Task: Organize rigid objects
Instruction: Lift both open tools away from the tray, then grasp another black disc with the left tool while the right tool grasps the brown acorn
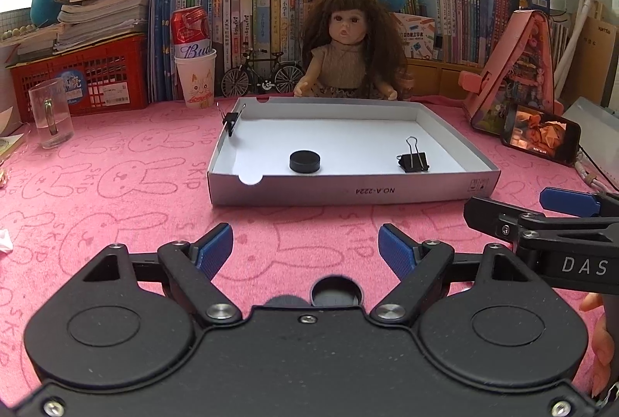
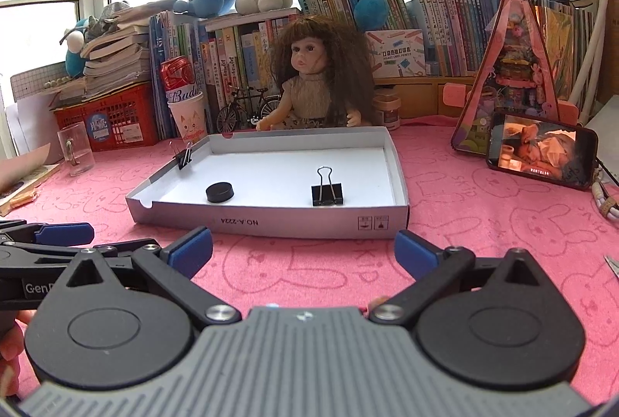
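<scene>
Pink cloth (image 1: 116, 185), printed with rabbit outlines, covering the whole work surface and bearing everything described below. At its far edge, a wall of upright books (image 1: 263, 22) with plush toys on top, a long-haired doll (image 1: 344, 45) seated in front of them, and a red crate (image 1: 85, 76) at the left. Shallow white cardboard tray (image 1: 348, 190), lying flat on the cloth directly ahead of both cameras, its near wall printed with a code that reads upside down. Left gripper (image 1: 305, 246), in the foreground of the left wrist view, its blue-padded jaws parted with only bare cloth between them, short of the tray's near wall. Right gripper (image 2: 303, 254), jaws spread wide and likewise empty, also on the near side of the tray (each tool shows at the edge of the other's view, so the two are side by side). A phone (image 2: 541, 154) with a lit screen leans against a pink triangular case to the right of the tray; a clear glass mug (image 1: 50, 111) stands well to its left; a paper cup (image 1: 195, 80) holding a red can stands near the tray's far left corner. Inside the tray: a large black binder clip (image 1: 413, 159), resting on the floor toward the near right with its wire handles up; a black disc (image 1: 305, 161), lying flat on the floor left of that clip and apart from it; and a small black binder clip (image 1: 231, 119), clamped on the left wall toward the far corner.
</scene>
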